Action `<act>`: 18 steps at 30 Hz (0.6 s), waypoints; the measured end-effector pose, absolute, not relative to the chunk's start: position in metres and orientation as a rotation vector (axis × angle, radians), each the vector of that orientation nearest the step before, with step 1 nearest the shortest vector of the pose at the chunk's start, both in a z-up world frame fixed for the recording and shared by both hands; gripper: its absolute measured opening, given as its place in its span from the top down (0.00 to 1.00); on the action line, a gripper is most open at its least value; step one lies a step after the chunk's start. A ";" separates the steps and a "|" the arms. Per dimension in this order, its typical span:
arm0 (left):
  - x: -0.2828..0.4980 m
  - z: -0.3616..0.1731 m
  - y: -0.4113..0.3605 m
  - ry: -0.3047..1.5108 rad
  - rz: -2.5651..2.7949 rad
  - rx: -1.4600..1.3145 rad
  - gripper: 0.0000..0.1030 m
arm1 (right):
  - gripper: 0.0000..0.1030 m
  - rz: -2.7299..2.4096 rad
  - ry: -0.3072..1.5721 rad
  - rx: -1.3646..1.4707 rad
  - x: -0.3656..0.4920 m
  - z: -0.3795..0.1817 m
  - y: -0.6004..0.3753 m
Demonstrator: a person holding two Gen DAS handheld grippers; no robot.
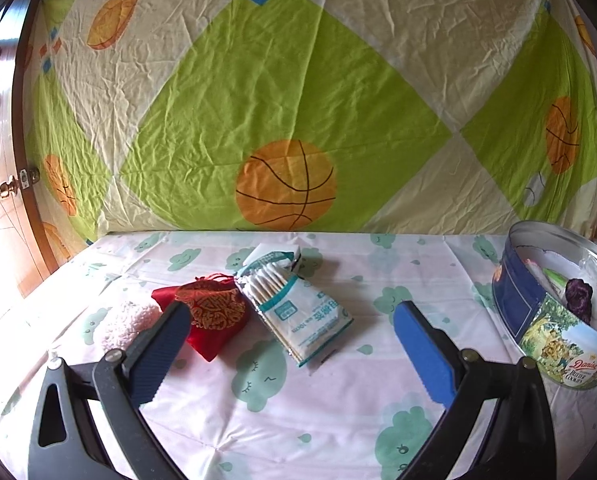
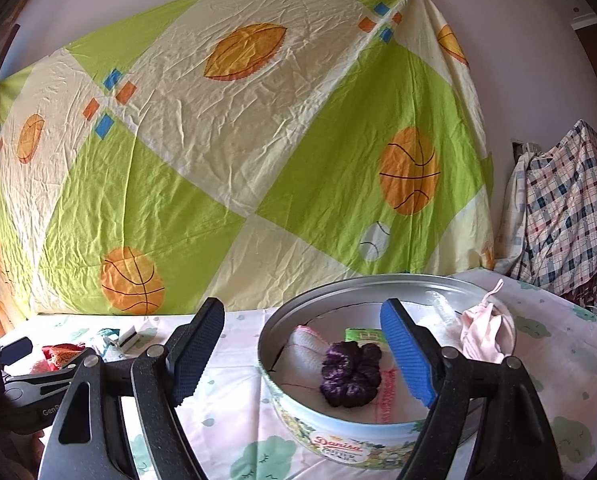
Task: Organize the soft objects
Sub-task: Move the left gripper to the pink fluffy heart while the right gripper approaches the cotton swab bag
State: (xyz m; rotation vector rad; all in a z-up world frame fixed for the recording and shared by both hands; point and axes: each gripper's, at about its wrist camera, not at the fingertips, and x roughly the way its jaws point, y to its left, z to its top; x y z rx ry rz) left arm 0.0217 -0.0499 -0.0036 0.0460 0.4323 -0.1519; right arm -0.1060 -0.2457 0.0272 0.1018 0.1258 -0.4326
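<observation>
My left gripper (image 1: 292,316) is open and empty above the table, facing a red embroidered pouch (image 1: 210,314), a pack of cotton swabs (image 1: 294,310) and a fluffy pink-white cloth (image 1: 126,322) at the left. My right gripper (image 2: 302,340) is open and empty, hovering over the round cookie tin (image 2: 338,446). The tin holds a purple scrunchie (image 2: 350,372), a white cloth with pink trim (image 2: 306,350) and a green packet (image 2: 364,335); a pink garment (image 2: 484,334) hangs over its right rim. The tin also shows in the left wrist view (image 1: 538,320).
A cloud-print sheet (image 1: 298,400) covers the table. A basketball-print sheet (image 1: 298,100) hangs behind it. A wooden door (image 1: 2,200) is at the left, a plaid-covered pile (image 2: 566,208) at the right. The left gripper's body (image 2: 30,384) shows at the right view's left edge.
</observation>
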 end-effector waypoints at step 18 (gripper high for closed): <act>0.058 -0.013 0.013 0.507 -0.078 -0.027 0.00 | 0.20 -0.261 0.209 0.087 -0.051 0.018 -0.173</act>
